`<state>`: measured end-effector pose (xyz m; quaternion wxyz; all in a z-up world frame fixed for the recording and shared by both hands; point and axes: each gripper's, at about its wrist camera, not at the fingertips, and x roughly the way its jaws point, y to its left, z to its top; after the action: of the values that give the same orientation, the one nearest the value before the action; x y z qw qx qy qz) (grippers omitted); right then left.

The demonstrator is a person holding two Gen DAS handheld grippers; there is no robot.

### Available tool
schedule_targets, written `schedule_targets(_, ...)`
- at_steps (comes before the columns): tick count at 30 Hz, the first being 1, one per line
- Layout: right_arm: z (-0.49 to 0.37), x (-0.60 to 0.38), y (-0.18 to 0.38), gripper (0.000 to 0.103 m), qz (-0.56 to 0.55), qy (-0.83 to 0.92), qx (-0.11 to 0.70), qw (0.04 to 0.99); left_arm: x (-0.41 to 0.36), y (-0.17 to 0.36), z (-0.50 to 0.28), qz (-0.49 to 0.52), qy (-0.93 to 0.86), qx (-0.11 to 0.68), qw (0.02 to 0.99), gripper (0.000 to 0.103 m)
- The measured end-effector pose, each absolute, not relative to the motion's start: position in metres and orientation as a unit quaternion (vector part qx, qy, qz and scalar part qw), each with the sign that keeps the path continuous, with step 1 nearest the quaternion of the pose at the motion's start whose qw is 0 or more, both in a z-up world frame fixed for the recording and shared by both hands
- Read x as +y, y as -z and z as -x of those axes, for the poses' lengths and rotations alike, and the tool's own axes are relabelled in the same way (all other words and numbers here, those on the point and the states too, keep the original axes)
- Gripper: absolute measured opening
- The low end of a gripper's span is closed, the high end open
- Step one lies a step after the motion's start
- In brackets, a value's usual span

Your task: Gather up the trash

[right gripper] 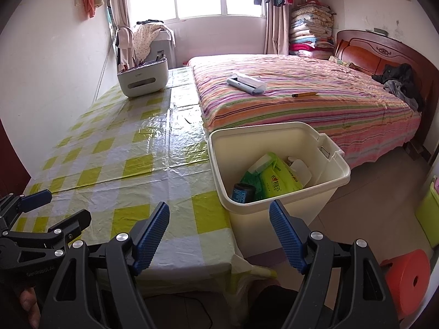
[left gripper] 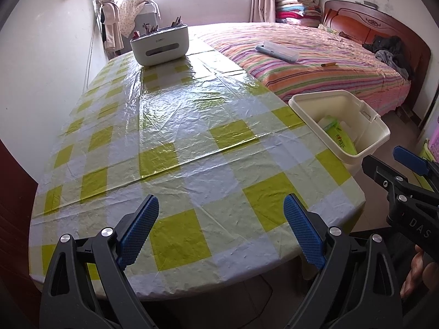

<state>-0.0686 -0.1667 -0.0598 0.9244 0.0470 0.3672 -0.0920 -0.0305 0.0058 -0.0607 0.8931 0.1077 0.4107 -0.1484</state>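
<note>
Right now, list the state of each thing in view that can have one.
left tongs: open, empty.
right tongs: open, empty.
trash bin: lidless, partly filled with wrappers and a dark can.
desk organizer: upright, holding pens.
pencil case: lying open on the bed.

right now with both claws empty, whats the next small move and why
Probably pull both back and stop. The bin beside the table already holds the wrappers, and only the white organizer stands on the cloth. Left claw and right claw are open.
</note>
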Motion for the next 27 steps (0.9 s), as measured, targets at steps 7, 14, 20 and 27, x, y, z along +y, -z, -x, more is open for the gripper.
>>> schedule_targets(7,0.068,-0.168,0.062,0.073,-0.05,0.091,0.369,0.924,0.002,0.066,0.03,-0.113,0.153,0.419,0.888,0.091)
schedule_targets(14,0.068,-0.171,0.064,0.073,-0.057,0.092,0.372,0.922,-0.001,0.068,0.031,-0.118,0.153,0.42,0.887,0.091)
schedule_targets(20,0.069,-0.173,0.065,0.073,-0.06,0.091,0.372,0.922,-0.005,0.069,0.033,-0.133,0.155,0.417,0.886,0.091)
schedule_targets(27,0.071,-0.175,0.066,0.073,-0.063,0.09,0.374,0.921,-0.007,0.068,0.035,-0.135,0.158,0.414,0.886,0.091)
